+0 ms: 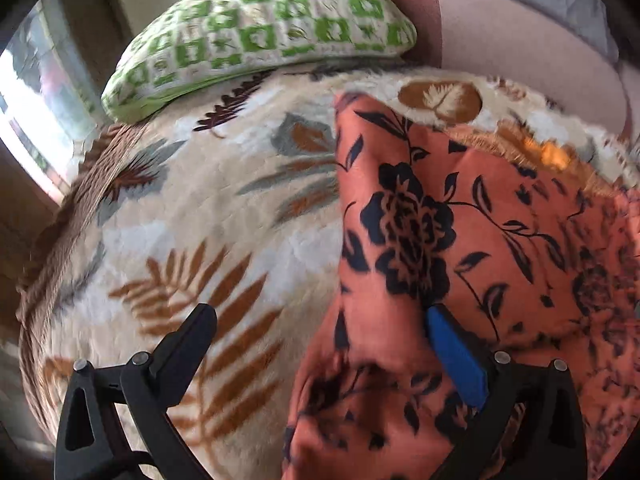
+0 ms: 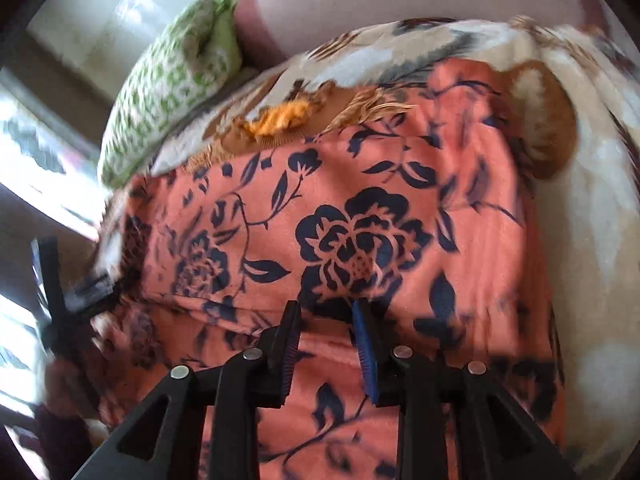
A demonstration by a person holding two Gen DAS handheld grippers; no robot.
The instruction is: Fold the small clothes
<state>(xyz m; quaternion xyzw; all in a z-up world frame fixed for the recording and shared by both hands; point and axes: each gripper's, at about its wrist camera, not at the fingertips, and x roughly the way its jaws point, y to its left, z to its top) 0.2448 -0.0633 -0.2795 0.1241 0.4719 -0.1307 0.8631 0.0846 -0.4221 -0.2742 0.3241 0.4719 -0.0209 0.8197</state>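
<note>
Black fingers with blue ribbed pads frame both views. On the right gripper (image 2: 326,320) they stand a little apart, tips just over the orange floral garment (image 2: 360,208), with nothing pinched between them as far as the blurred picture shows. On the left gripper (image 1: 320,316) the fingers are spread wide; one blue pad lies against a raised fold of the same cloth while the other hangs over the bare blanket (image 1: 192,216), so nothing is clamped there either.

Outward from the tips, the garment lies spread on the leaf-patterned fleece blanket covering a bed, its near part doubled over itself and its left edge rucked up in a ridge. A fringed ochre cloth (image 2: 280,120) peeks from under its far edge, and a green-and-white pillow (image 1: 260,28) sits beyond, at the head of the bed.

This fabric looks thin, light and limp, probably a little slick: it should drape and slide rather than hold a crease. Pinching at a hem or corner, both layers together, seems the safest hold; grabbing mid-panel would likely only bunch it.
</note>
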